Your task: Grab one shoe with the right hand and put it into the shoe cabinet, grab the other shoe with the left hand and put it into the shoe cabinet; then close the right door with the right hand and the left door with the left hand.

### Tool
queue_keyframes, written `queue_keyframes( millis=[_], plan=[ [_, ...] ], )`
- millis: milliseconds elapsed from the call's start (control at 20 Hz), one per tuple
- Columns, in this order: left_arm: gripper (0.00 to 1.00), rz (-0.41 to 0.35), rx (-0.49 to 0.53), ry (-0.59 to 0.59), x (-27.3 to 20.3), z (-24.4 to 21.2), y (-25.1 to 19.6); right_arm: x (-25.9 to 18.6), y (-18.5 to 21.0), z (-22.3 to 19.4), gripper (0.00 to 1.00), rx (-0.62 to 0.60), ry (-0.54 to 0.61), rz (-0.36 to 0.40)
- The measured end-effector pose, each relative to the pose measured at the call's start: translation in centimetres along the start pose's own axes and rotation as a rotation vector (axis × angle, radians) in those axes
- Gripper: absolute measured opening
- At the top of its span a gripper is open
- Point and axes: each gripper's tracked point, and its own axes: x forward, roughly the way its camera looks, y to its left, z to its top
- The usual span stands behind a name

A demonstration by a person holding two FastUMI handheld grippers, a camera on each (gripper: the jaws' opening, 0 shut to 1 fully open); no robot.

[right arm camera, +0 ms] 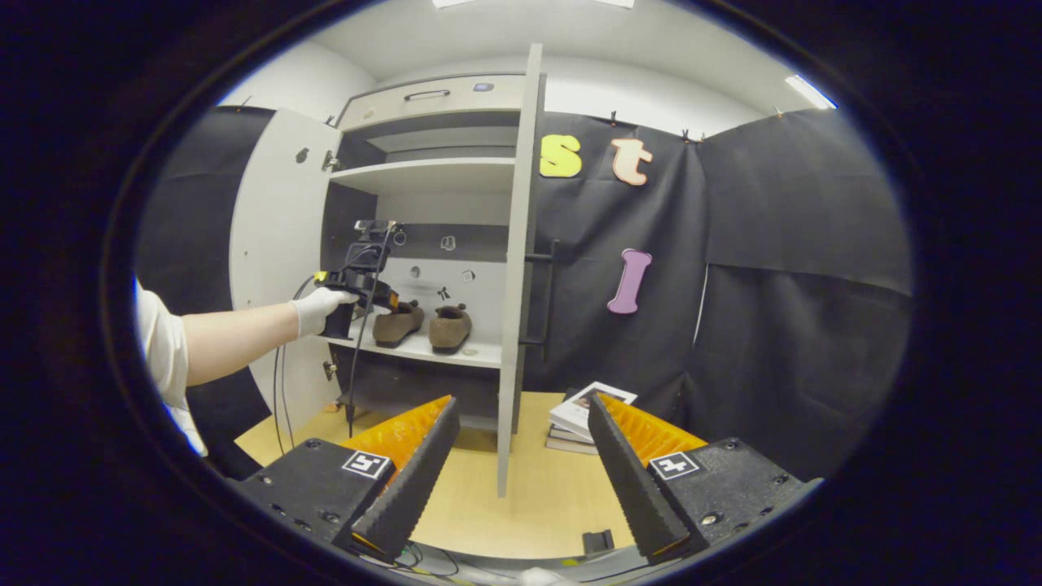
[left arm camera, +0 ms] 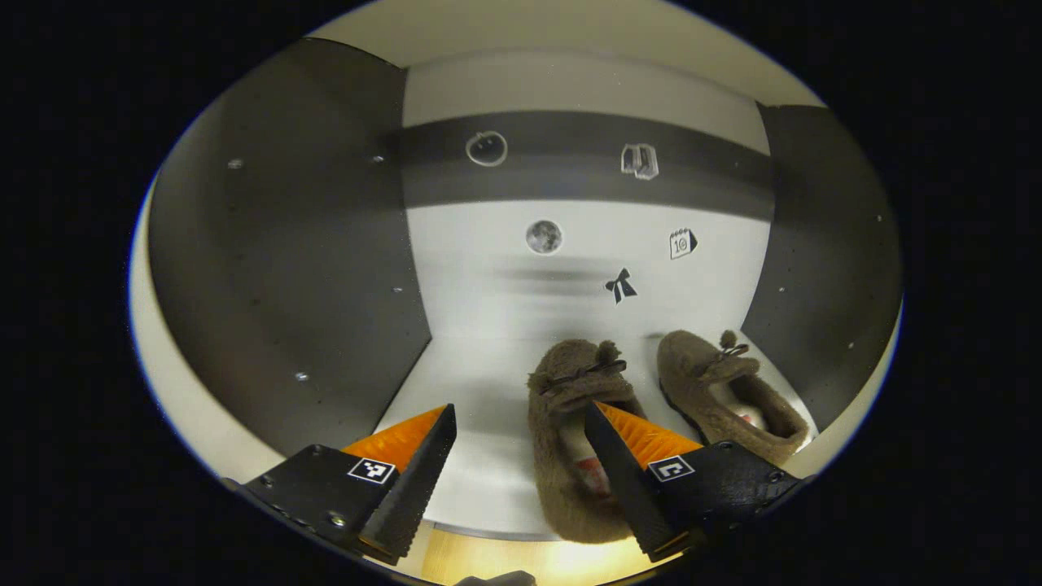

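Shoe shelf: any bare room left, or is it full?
Free: the shelf strip between the cabinet's left wall and the near shoe. Crowded: the right half, where the two shoes sit side by side, the far shoe close to the right wall. The left gripper is open there.

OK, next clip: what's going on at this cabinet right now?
Both shoes already sit side by side on a cabinet shelf: the left shoe and the right shoe. The left hand-held gripper is open at the shelf, one finger over the left shoe without gripping it. The right hand-held gripper is open and empty, farther out, facing the edge of the right door. Both doors, including the left door, are open.
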Motion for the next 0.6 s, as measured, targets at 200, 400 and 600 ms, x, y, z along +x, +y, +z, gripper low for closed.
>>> queue_keyframes(
  millis=[200, 400, 600],
  plan=[
    [0.96, -0.04, 0.012, -0.13, -7.4, 1.2, -0.3, -0.3, 1.9, 0.2, 1.0, 0.018, -0.014, 0.04],
    [0.96, -0.08, 0.033, -0.245, -15.9, 1.6, -0.2, -0.8, 3.0, 0.9, 1.0, 0.027, -0.041, 0.049],
    [0.95, -0.108, 0.06, -0.322, -23.0, 1.0, 0.0, -1.3, 3.8, 1.3, 1.0, 0.04, -0.059, 0.054]
  ],
)
